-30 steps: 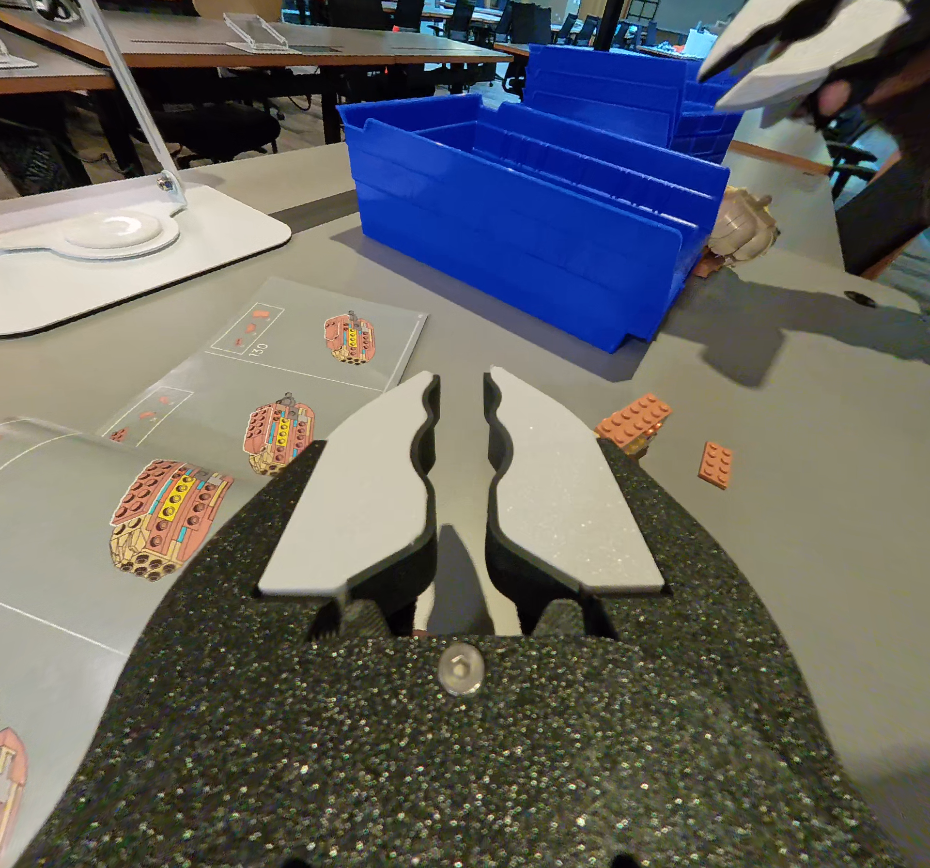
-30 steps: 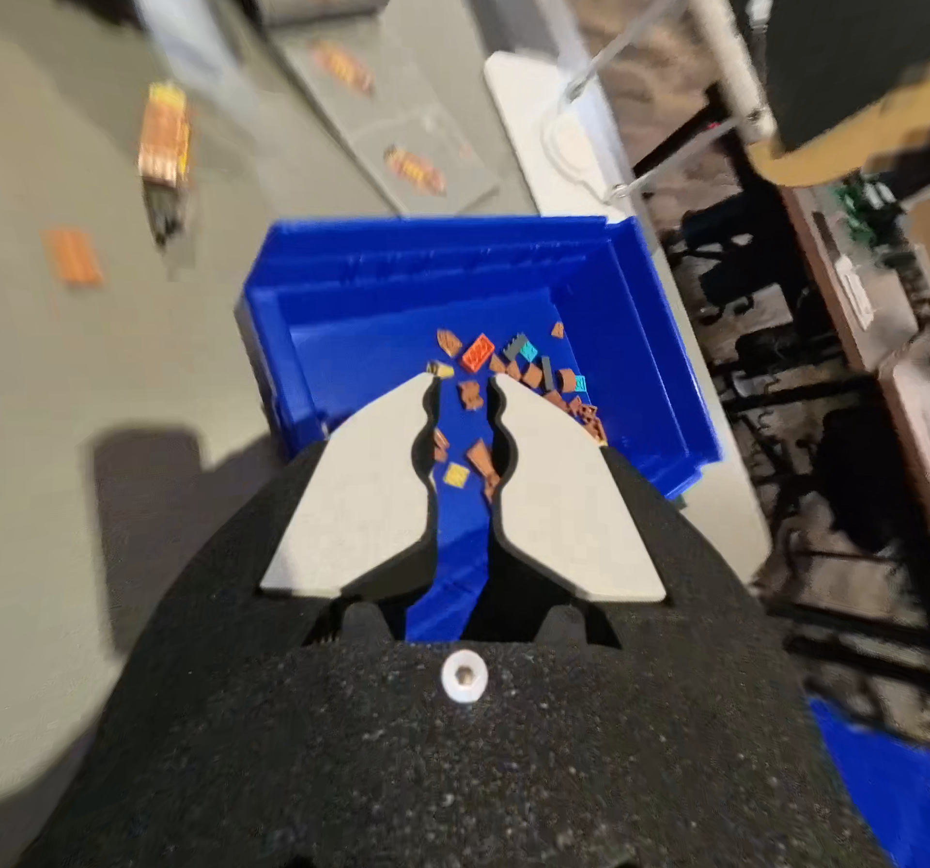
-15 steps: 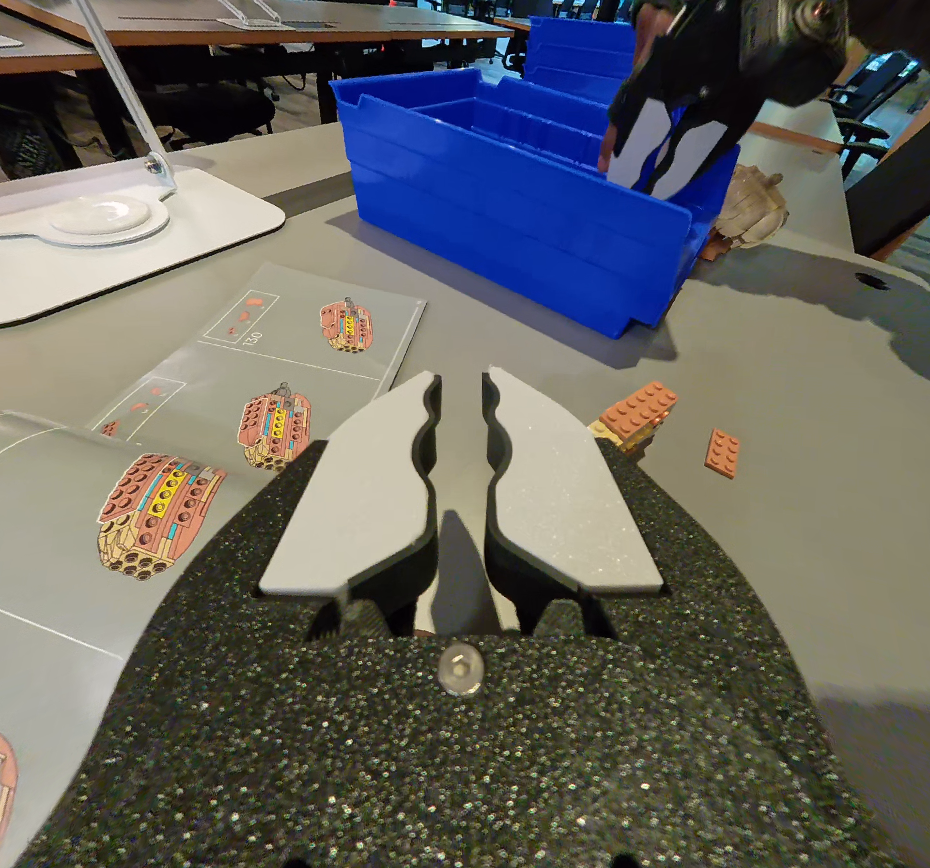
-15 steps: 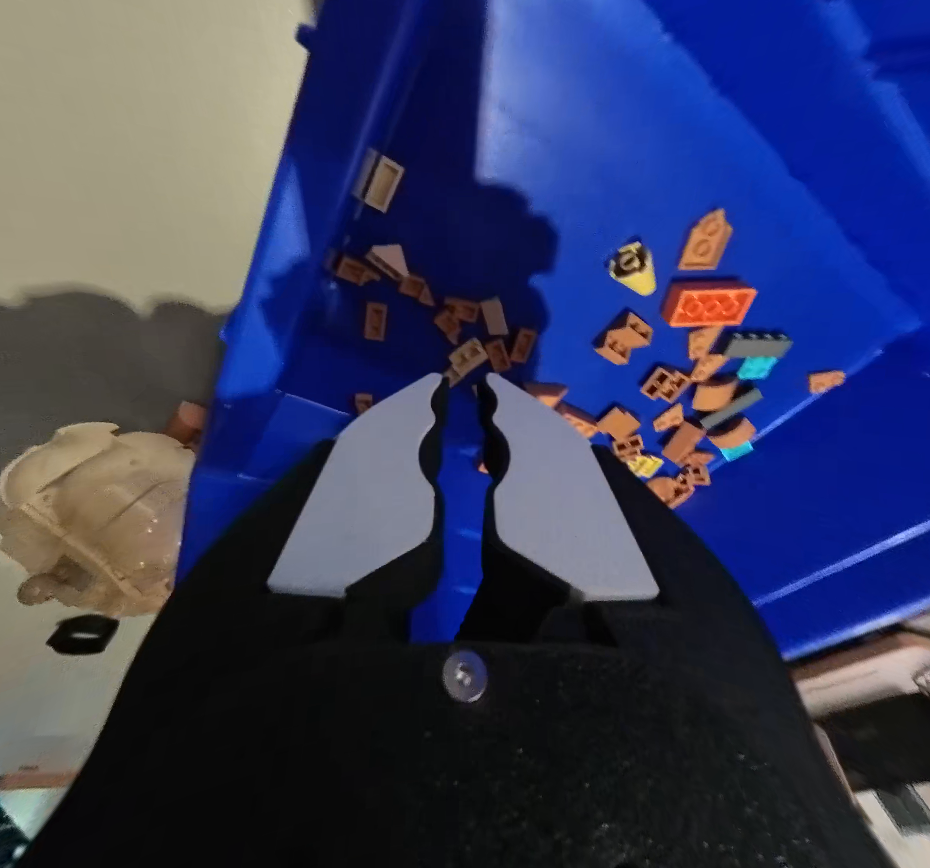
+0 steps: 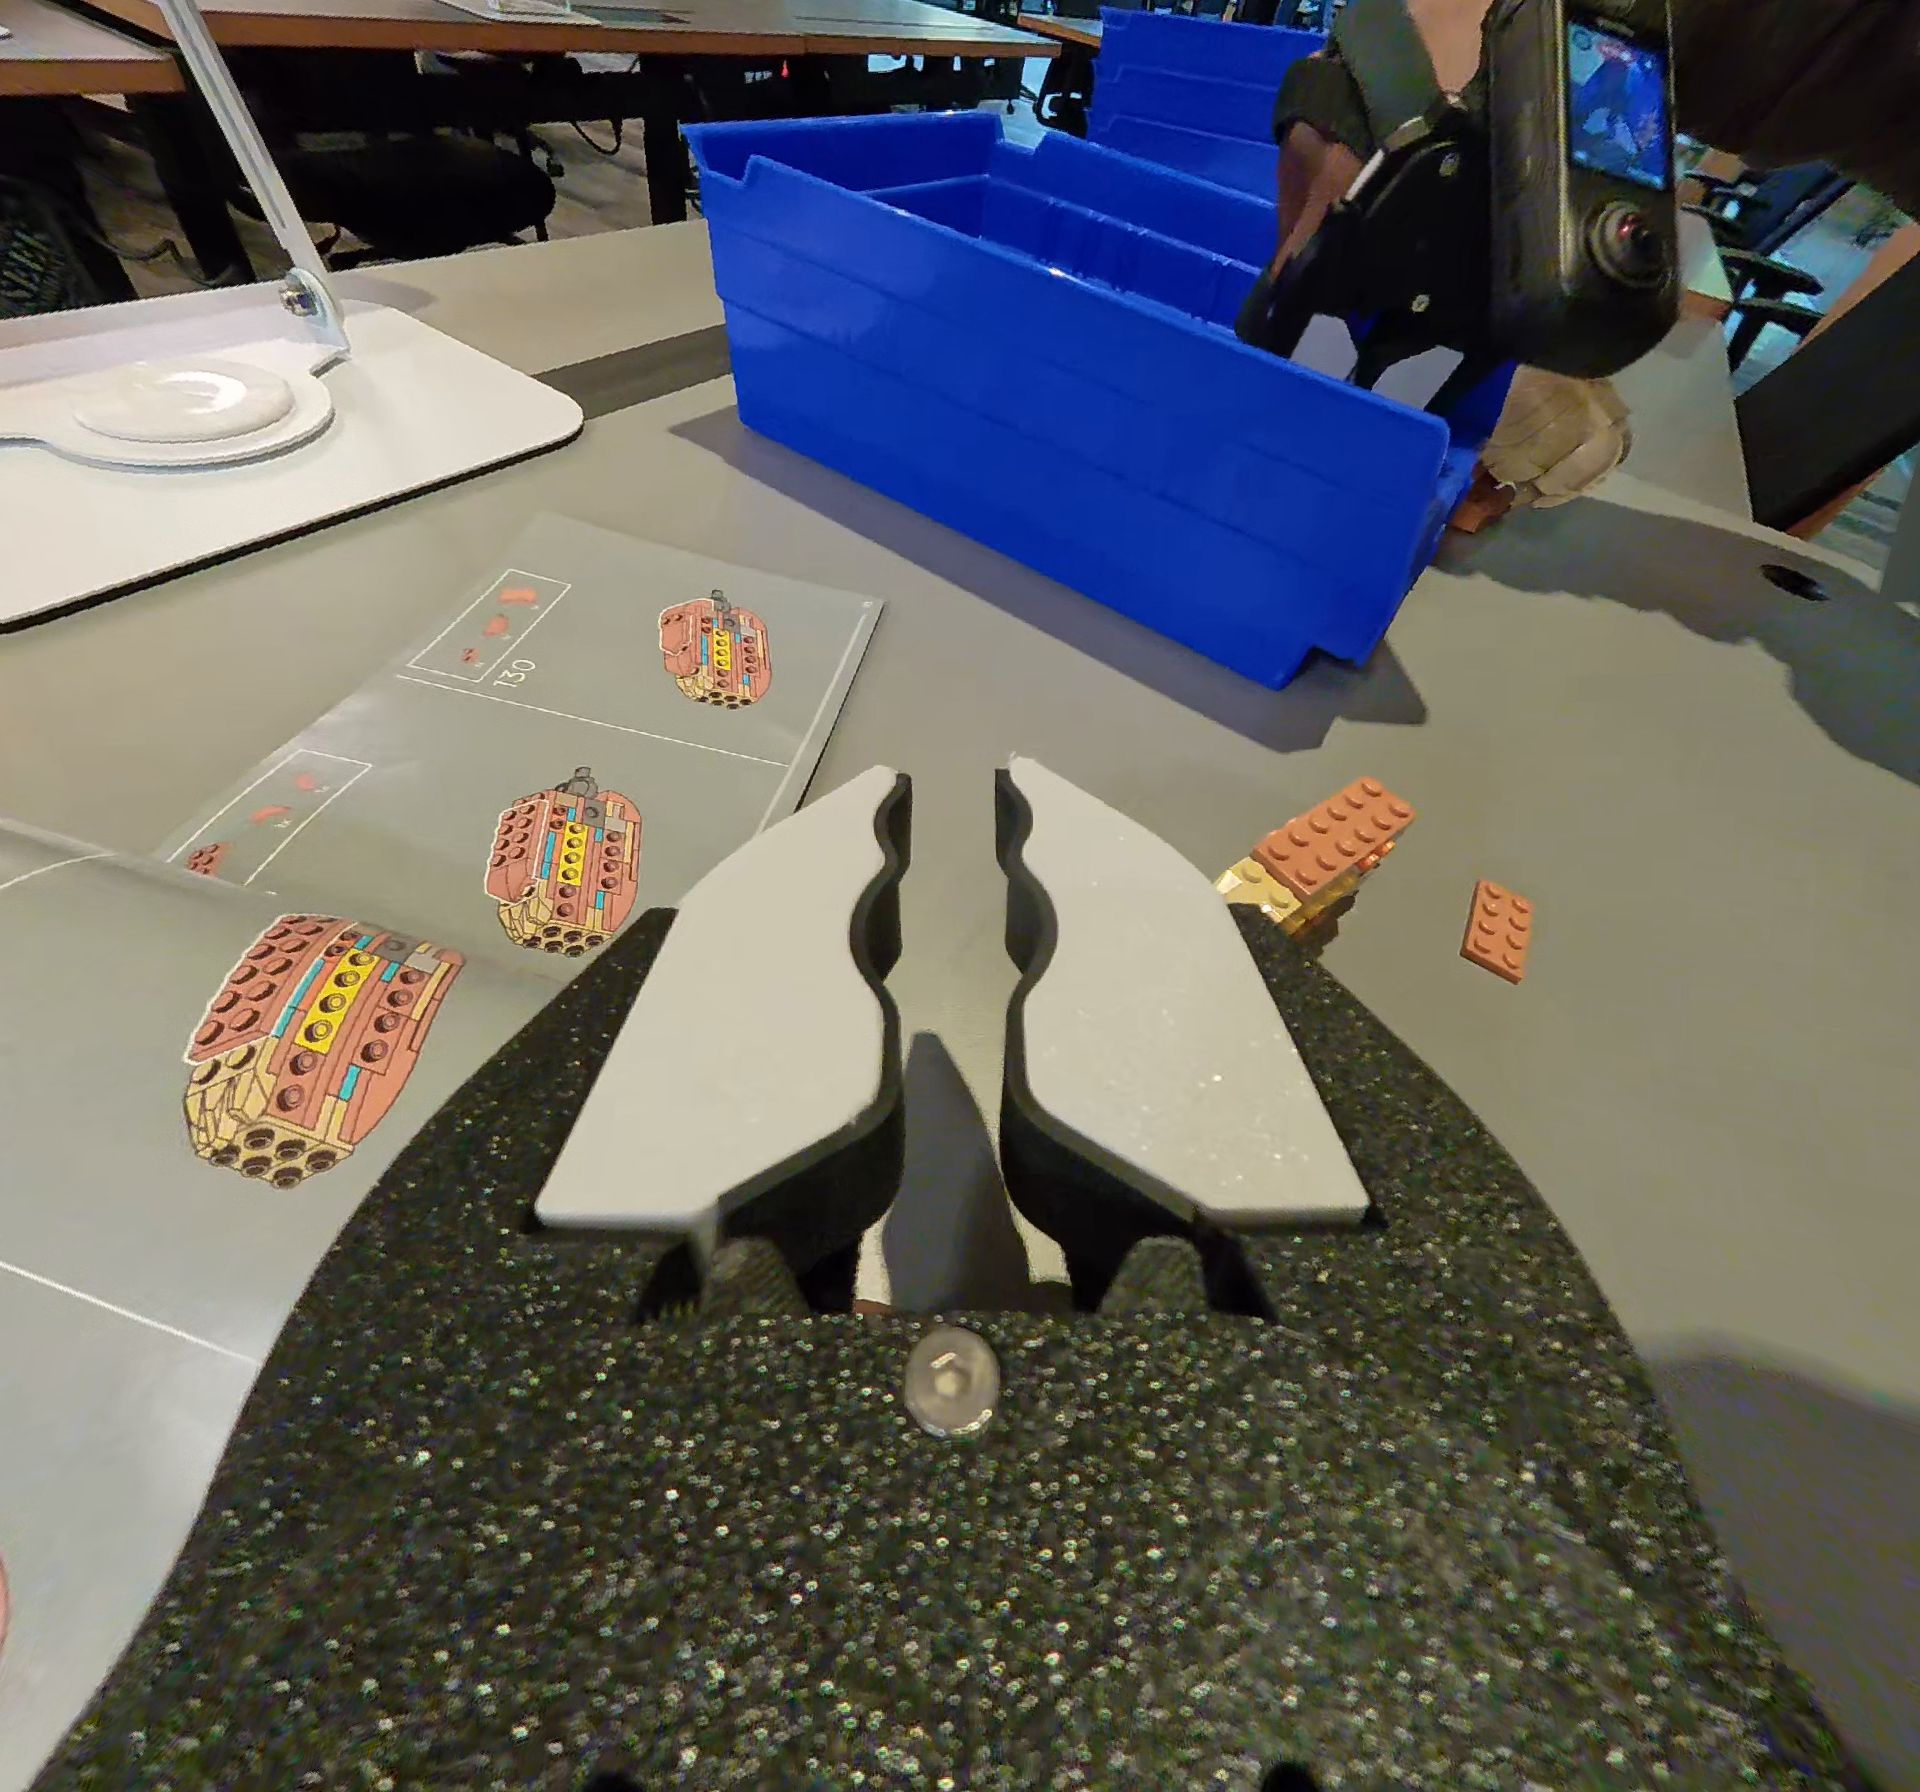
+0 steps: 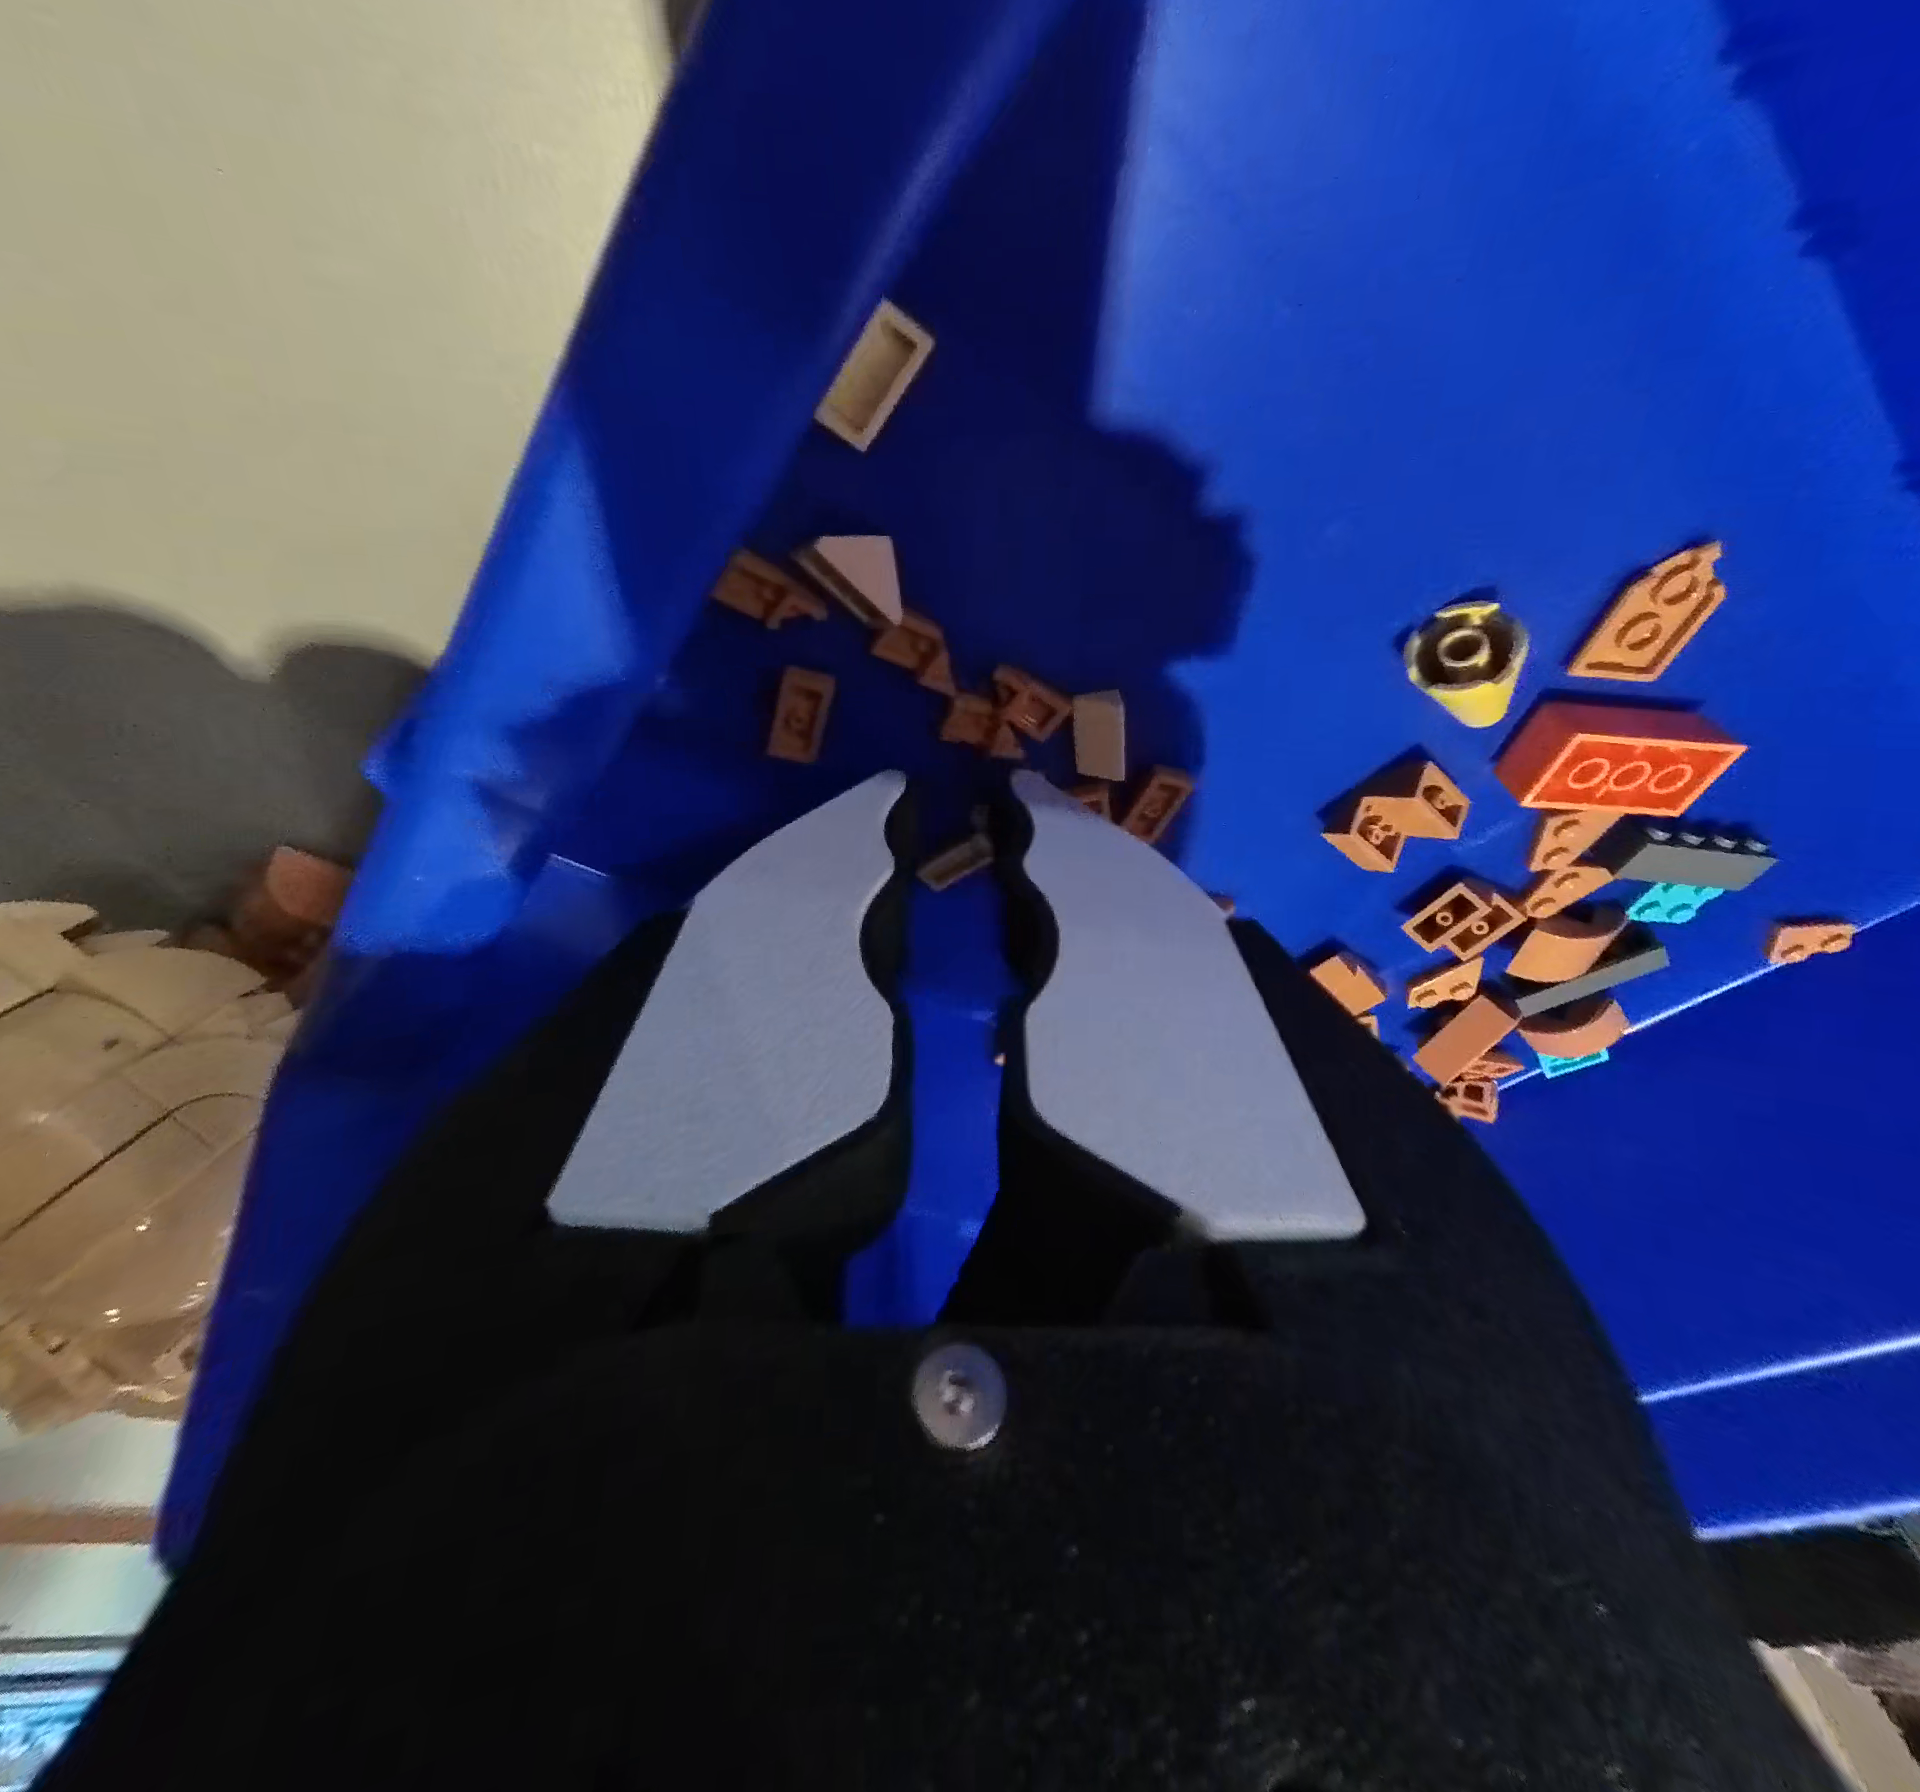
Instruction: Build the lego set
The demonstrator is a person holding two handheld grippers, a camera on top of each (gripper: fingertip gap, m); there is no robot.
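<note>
My left gripper (image 5: 951,776) is open and empty, low over the grey table. A partly built orange-brown lego piece (image 5: 1325,849) and a small orange plate (image 5: 1496,930) lie just to its right. The open instruction booklet (image 5: 582,755) lies to its left. My right gripper (image 6: 956,781) is open, down inside the blue bin (image 6: 1455,288), over a cluster of small orange and tan pieces by the bin wall. A small tan piece (image 6: 956,859) shows in the gap between its fingers, not clamped. In the left wrist view the right gripper (image 5: 1340,340) dips into the bin (image 5: 1039,412).
More loose bricks lie on the bin floor to the right: a red brick (image 6: 1621,766), a yellow cone (image 6: 1465,667), dark grey and teal pieces. A tan built model (image 5: 1558,438) stands beside the bin. A white lamp base (image 5: 208,433) stands far left. More blue bins stand behind. One gripper's finger ends stand about 30 centimeters off the other's. The small orange plate (image 5: 1496,930) is closer to my left gripper, around 15 centimeters from its tips; the right tips are 25 centimeters off.
My right gripper has swung down from above the table into the blue bin and moved closer to the small pieces by its wall. My left gripper has hardly moved.
</note>
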